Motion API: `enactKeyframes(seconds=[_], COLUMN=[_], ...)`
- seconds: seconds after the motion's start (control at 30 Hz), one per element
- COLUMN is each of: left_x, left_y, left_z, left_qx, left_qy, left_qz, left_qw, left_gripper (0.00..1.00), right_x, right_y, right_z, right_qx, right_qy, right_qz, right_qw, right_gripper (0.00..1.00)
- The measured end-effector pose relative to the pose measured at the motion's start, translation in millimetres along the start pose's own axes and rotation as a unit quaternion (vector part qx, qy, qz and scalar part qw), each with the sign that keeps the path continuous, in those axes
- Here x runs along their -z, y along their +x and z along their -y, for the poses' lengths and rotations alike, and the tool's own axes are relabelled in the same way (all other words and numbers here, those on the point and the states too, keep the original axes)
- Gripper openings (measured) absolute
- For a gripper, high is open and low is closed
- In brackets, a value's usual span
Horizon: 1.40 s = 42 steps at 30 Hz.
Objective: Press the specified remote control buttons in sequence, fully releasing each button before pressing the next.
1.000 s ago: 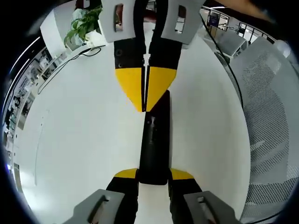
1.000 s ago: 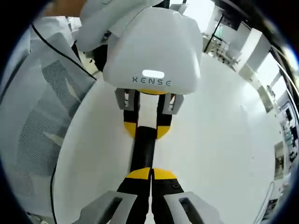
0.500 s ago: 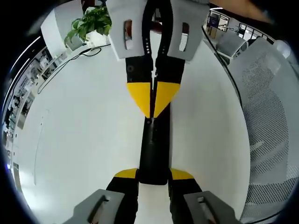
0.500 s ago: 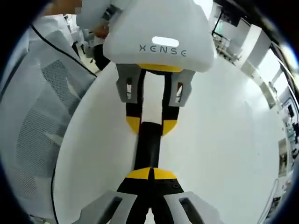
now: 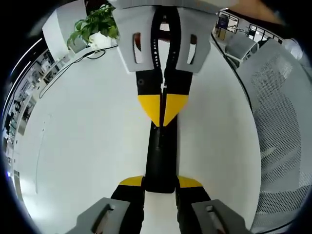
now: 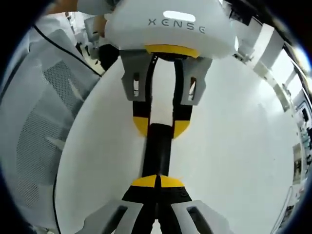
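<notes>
At 6 o'clock in your left gripper view, your left gripper (image 5: 161,183) clamps the near end of the black remote control (image 5: 161,156). Your right gripper (image 5: 162,123), jaws closed together, touches its tip to the remote's top face from 12 o'clock. The remote lies on the white table (image 5: 83,141), with a potted plant (image 5: 92,24) at 11 o'clock.

The one readable text is "XENSE", in pale raised capitals on the white housing of the left gripper (image 6: 161,129), seen in the right gripper view straight ahead of that view's own jaws, beyond their tips. A bright light patch sits just beyond the word. Any remote control markings are too dark to read.
</notes>
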<state>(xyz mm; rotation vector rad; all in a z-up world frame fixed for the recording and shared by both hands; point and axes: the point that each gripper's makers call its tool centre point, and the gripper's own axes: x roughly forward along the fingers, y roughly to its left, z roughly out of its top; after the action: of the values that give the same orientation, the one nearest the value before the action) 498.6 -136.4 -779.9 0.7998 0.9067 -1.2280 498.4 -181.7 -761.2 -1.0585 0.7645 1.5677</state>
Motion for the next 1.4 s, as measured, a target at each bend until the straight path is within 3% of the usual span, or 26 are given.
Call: enactKeyframes(seconds=[1.4], left_x=[1.2], left_y=[0.2], left_z=[-1.6], left_qx=[0.001], left_qy=[-0.002], left_qz=[0.003], left_qw=[1.0000], left_gripper=[0.23], right_x=[2.8], right_y=[8.7], right_z=[-0.1], right_qx=[-0.014], right_qy=[0.010], right_qz=[-0.012], right_qw=[0.9998], right_gripper=[0.00])
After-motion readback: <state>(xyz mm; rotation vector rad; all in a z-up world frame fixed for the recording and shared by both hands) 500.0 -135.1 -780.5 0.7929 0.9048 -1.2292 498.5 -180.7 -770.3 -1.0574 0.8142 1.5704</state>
